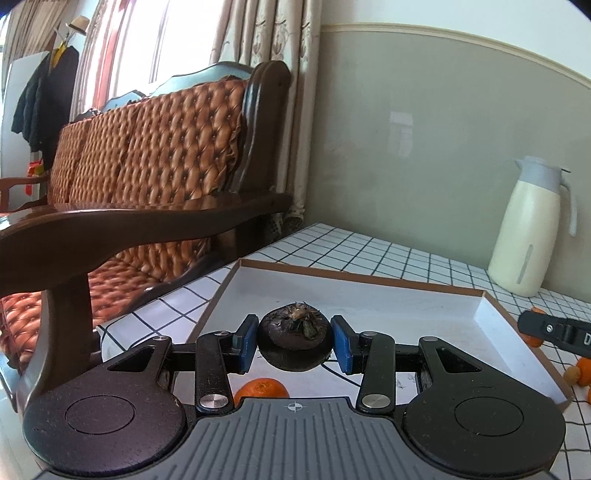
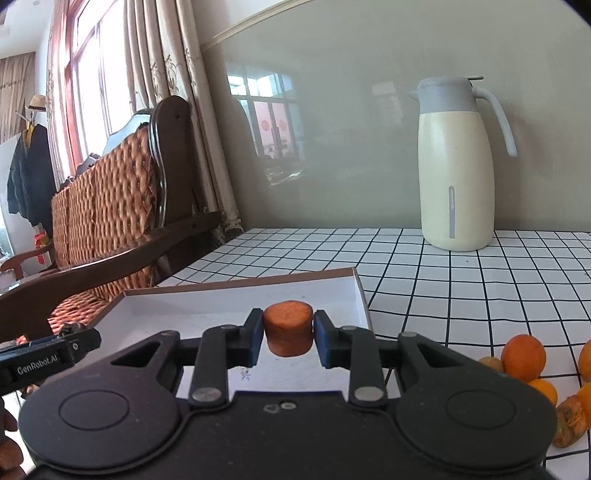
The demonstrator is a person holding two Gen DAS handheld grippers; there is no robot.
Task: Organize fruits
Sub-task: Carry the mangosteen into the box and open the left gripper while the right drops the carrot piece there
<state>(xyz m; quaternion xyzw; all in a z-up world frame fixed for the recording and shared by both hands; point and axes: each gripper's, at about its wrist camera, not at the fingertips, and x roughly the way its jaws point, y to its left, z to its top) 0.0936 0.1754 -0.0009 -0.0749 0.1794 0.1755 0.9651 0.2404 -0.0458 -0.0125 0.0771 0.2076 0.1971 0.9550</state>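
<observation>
Your left claw [image 1: 294,341] is clamped on a dark, round water chestnut [image 1: 294,341], its blue pads [image 1: 246,341] pressed to either side, and holds it above the near part of a shallow white tray [image 1: 491,314] with a brown rim. Beneath that claw, at the near edge of the view, an orange tangerine [image 1: 261,388] peeks out. Your right claw [image 2: 288,334] is clamped on a squat orange carrot chunk [image 2: 288,330], also over the tray [image 2: 360,291]; in the left wrist view its black tip [image 1: 554,328] reaches in from the right edge.

To the right of the tray, a cluster of tangerines [image 2: 522,357] and smaller brownish pieces lies on the tabletop [image 2: 443,280], which is covered in a white cloth with a black grid. Farther back a cream thermos jug [image 2: 456,166] with a grey lid and handle stands upright on the tabletop near the grey-green wall. To the left, beside the tabletop, sits a dark wooden sofa [image 1: 155,147] with a tufted orange-brown cushion, patterned curtains [image 1: 266,33] and a window behind it.
</observation>
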